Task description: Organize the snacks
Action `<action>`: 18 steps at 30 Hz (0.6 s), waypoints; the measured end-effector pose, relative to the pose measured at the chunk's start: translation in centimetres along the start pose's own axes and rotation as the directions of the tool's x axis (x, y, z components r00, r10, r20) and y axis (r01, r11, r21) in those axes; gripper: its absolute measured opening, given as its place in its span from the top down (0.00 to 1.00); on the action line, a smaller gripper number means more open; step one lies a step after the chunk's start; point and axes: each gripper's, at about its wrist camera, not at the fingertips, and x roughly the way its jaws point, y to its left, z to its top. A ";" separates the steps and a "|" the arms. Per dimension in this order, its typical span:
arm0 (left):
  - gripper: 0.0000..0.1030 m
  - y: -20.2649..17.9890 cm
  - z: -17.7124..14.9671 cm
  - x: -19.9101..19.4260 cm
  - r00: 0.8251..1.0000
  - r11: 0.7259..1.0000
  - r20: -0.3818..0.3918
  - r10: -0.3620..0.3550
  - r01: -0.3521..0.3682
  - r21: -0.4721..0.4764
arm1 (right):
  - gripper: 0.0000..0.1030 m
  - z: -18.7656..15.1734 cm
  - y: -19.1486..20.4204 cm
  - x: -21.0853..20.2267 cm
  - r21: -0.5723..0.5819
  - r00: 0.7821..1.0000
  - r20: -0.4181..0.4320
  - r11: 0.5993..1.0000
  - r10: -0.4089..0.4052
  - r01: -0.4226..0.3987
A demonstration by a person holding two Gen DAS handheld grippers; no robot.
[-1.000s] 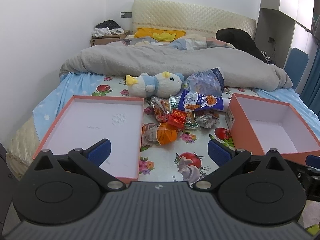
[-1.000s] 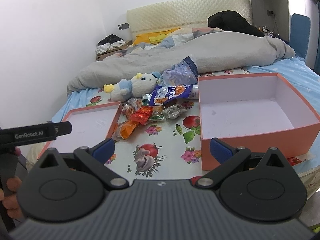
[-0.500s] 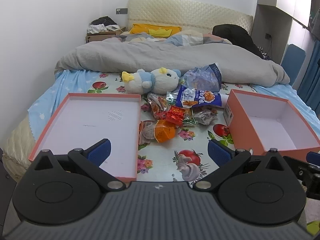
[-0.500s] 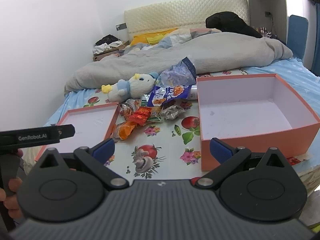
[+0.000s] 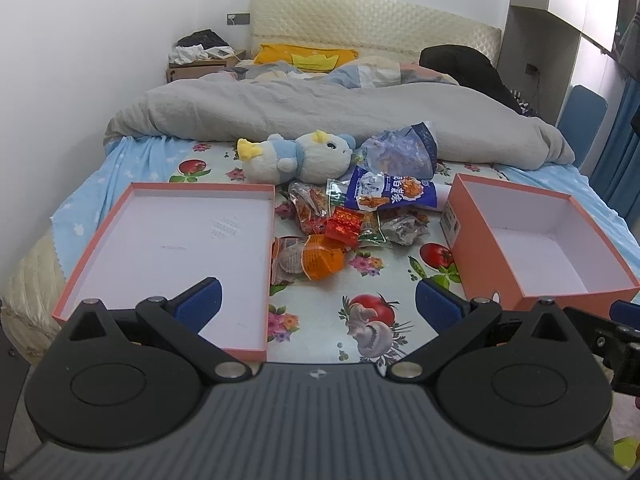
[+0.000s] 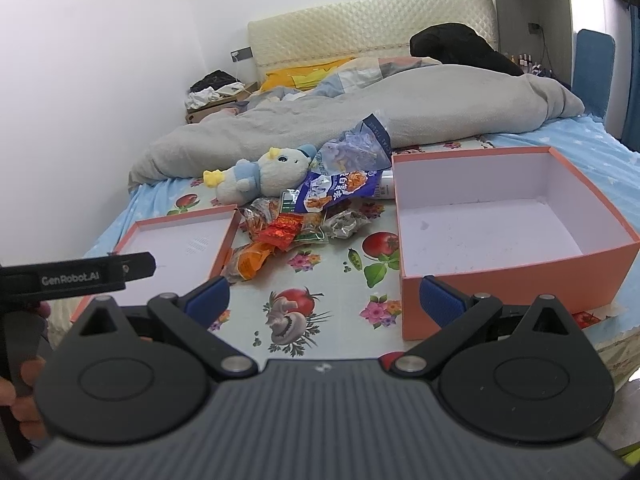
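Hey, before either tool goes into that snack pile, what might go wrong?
The snack packets overlap in one heap, so a pinch may drag a neighbour along. The plush toy touches the pile's far edge and could be snagged. The deep box stands beside the heap; a sweeping right tool might bump it.

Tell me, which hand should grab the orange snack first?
Probably the left. The left gripper is open and aimed at the orange snack, just ahead. The right gripper, also open, sits nearer the deep box.
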 end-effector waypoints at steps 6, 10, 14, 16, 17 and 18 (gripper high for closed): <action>0.00 -0.3 -0.1 0.9 1.000 1.000 -0.004 -0.017 0.017 -0.001 | 0.00 -0.4 -0.2 0.5 -0.005 1.000 -0.003 1.000 -0.014 0.014; 0.00 -0.6 -0.4 1.7 1.000 1.000 -0.019 -0.020 0.020 0.007 | 0.00 -0.8 -0.6 0.9 0.003 1.000 -0.006 1.000 -0.010 0.010; 0.00 -0.8 -0.6 2.3 0.999 1.000 -0.027 -0.021 0.021 0.019 | 0.03 -1.1 -0.8 1.3 0.007 1.000 -0.005 1.000 -0.001 0.001; 0.00 -0.8 -0.8 2.5 0.999 0.999 -0.028 -0.029 0.030 0.022 | 0.04 -1.4 -0.9 1.7 0.000 1.000 -0.014 1.000 0.004 -0.004; 0.00 -0.7 -0.8 2.6 0.999 0.999 -0.028 -0.034 0.034 0.022 | 0.04 -1.5 -1.0 1.9 -0.001 1.000 -0.016 1.000 0.010 -0.010; 0.00 -0.6 -0.8 2.8 0.999 0.999 -0.030 -0.034 0.035 0.019 | 0.04 -1.7 -1.0 2.0 0.002 1.000 -0.015 1.000 0.011 -0.011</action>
